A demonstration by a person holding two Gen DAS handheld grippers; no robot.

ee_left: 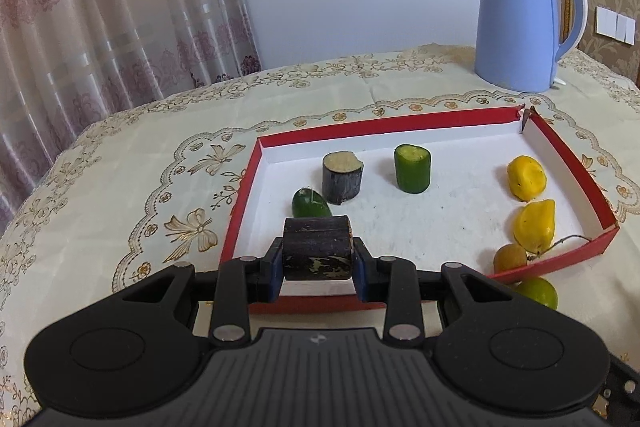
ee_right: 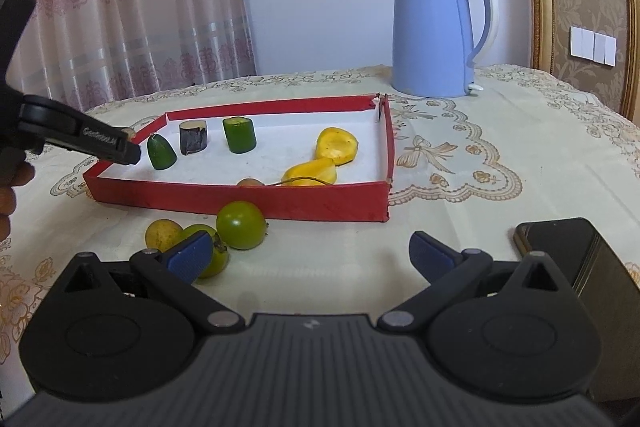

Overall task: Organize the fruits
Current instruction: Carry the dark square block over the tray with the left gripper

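Your left gripper (ee_left: 318, 259) is clamped on a dark cylindrical piece (ee_left: 317, 247), its blue pads pressing on both ends, and you hold it above the near left corner of the red tray (ee_left: 576, 163). Your right gripper (ee_right: 308, 255) has its jaws wide apart with nothing between them, above the tablecloth (ee_right: 500, 155) in front of the tray.

Inside the tray, on its white floor, you have along the left side a green tapered piece (ee_left: 310, 203) lying closest to you, a dark cut cylinder (ee_left: 342, 177) standing just behind it, and a green cut cylinder (ee_left: 413, 167) upright further right. On the right side sit two yellow fruits (ee_left: 526, 177), one behind the other, and a small orange-brown round fruit (ee_left: 510, 258) with a thin stem in the near right corner.

Outside the tray, against its near wall, lie a green round fruit (ee_right: 241, 225), a second green one (ee_right: 210, 255) partly hidden behind your right gripper's left finger, and a yellowish one (ee_right: 163, 235). A blue kettle (ee_right: 434, 27) stands beyond the tray, and a dark phone (ee_right: 560, 241) lies to your right.
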